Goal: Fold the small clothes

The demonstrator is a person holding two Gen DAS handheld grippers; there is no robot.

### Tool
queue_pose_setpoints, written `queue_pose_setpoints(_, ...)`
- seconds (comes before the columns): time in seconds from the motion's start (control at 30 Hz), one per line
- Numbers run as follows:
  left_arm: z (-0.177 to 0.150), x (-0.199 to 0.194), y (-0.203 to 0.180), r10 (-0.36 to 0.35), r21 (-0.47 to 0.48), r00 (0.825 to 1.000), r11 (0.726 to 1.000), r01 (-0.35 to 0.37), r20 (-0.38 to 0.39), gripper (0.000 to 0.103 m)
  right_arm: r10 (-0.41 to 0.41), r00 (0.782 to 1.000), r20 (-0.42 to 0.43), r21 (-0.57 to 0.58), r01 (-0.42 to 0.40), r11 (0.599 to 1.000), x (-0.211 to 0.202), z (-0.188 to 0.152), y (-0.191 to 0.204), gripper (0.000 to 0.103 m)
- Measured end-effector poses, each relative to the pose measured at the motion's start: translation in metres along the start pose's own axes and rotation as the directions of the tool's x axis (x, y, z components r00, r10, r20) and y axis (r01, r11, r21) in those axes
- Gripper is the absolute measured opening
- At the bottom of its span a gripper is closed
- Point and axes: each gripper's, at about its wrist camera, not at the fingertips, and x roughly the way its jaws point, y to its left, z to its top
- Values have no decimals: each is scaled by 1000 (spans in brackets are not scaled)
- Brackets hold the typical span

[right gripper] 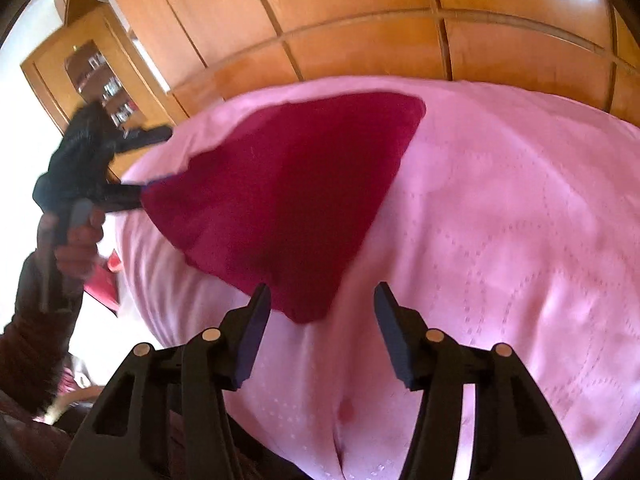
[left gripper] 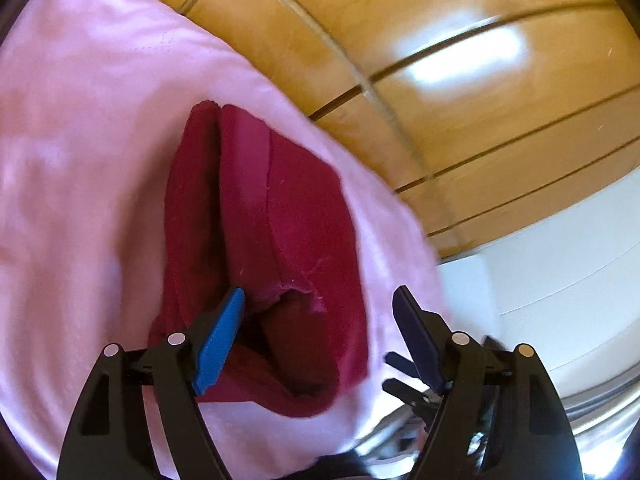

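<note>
A dark red cloth [right gripper: 288, 196] lies on a pink bedspread [right gripper: 500, 240], already doubled over itself, with wooden wardrobe doors [right gripper: 360, 20] behind the bed. Your left gripper [left gripper: 318, 300] hovers at the cloth's near end, its jaws spread apart; the blue pad [left gripper: 220, 340] sits against the layered edge, and the open mouth of the fold shows between the two fingers. From the right wrist camera that same gripper [right gripper: 152, 164] appears at the cloth's far left corner, where the corner looks slightly lifted; motion blur makes it impossible to say whether any fabric is actually pinched there. Your right gripper [right gripper: 320, 300] hangs just short of the cloth's nearest pointed corner, jaws wide apart and empty.

The step in hand looks like taking both end corners for the next fold. To do it well, slide each lower finger under all the layers, not only the top one, since the stacked edges seen from the left wrist could easily separate. Close your right gripper on the very tip of the near corner, so the pink bedspread stays out of the bite. Lift both corners evenly and only enough to clear the bed, carry them across together, and lay them down matched to the opposite edge before letting go. The soft bedspread wrinkles easily, so keep drag light.
</note>
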Motion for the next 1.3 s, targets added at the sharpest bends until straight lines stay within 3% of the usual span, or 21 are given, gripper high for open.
queue_pose_setpoints(0.07,1,8,-2,37,14,999,999,-37,-4,67,1,1000,-8,-21,-2,1000,12,2,10,59)
queue_pose_setpoints(0.13,1,15,-4,96,38,995,995,-95,-4,41,-13,1000,-9,-45,12,999,19,3,12,56)
queue_pose_setpoints(0.17,1,17,-5,103,50,995,994,-102,-9,32,-31,1000,-6,-65,31,997,24,5,17,43)
queue_pose_setpoints(0.23,2,15,-6,116,66,993,991,-116,9,19,-53,999,5,-88,53,995,25,8,24,32)
queue_pose_setpoints(0.33,-6,-6,-2,113,78,992,990,-118,62,16,-54,998,37,-99,58,993,14,3,23,23)
queue_pose_setpoints(0.4,-12,-18,0,128,85,987,987,-136,94,16,-31,999,34,-85,34,996,9,-2,19,23)
queue_pose_setpoints(0.5,-30,-19,20,204,65,974,975,-211,94,16,-39,999,-17,-87,38,995,28,-12,17,23)
queue_pose_setpoints(0.6,-47,10,48,319,69,947,945,-321,40,16,-33,999,-41,-82,29,996,39,-16,15,23)
queue_pose_setpoints(0.73,-51,6,43,325,88,942,939,-332,83,16,-11,995,-96,-91,2,996,34,-14,11,35)
queue_pose_setpoints(0.77,-49,2,38,331,102,939,935,-340,94,16,0,995,-101,-97,-10,995,31,-13,10,43)
queue_pose_setpoints(0.83,-47,-5,25,352,140,927,919,-369,130,16,11,997,-80,-102,-19,995,16,-9,6,55)
queue_pose_setpoints(0.93,-41,-22,9,369,171,909,900,-401,194,16,28,999,-26,-80,-30,996,-6,5,-2,61)
queue_pose_setpoints(1.1,-23,-25,-5,361,173,898,896,-408,252,16,31,997,70,-30,-29,999,-15,42,-7,63)
queue_pose_setpoints(1.2,-14,-4,-12,391,204,885,873,-444,251,16,-2,995,103,-1,2,1000,1,65,-6,63)
queue_pose_setpoints(1.3,-15,18,-17,447,255,858,825,-505,254,16,-6,995,102,40,2,999,21,80,-8,63)
